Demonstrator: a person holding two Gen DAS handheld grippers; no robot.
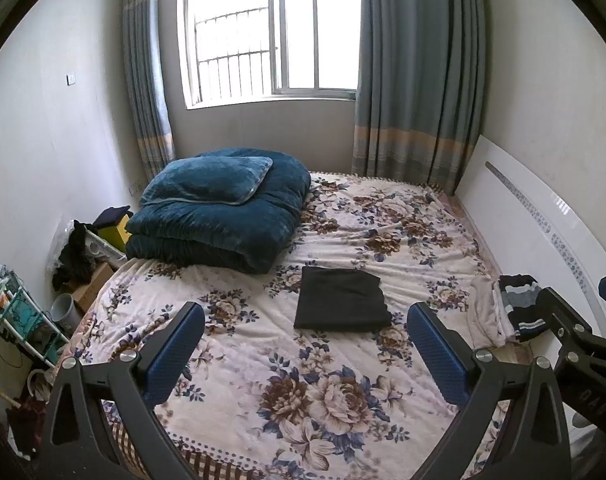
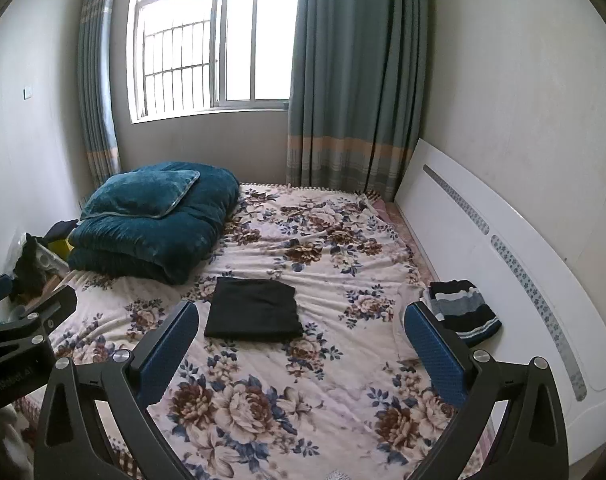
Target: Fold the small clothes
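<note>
A small bedroom with pale, plain walls [image 2: 523, 80]. Bright daylight comes through a barred sliding window [image 1: 263, 36] in the far wall, framed by blue-grey curtains [image 1: 415, 80] with a peach band near the hem. A bed [image 1: 263, 360] fills most of the room, covered by a cream blanket printed with brown and blue flowers. A white headboard [image 2: 483, 248] runs along the right wall. A folded teal quilt [image 1: 219, 228] with a matching pillow [image 1: 211, 180] on top sits at the far left corner. Clutter, boxes and a small rack [image 1: 19, 312] crowd the floor on the left.
</note>
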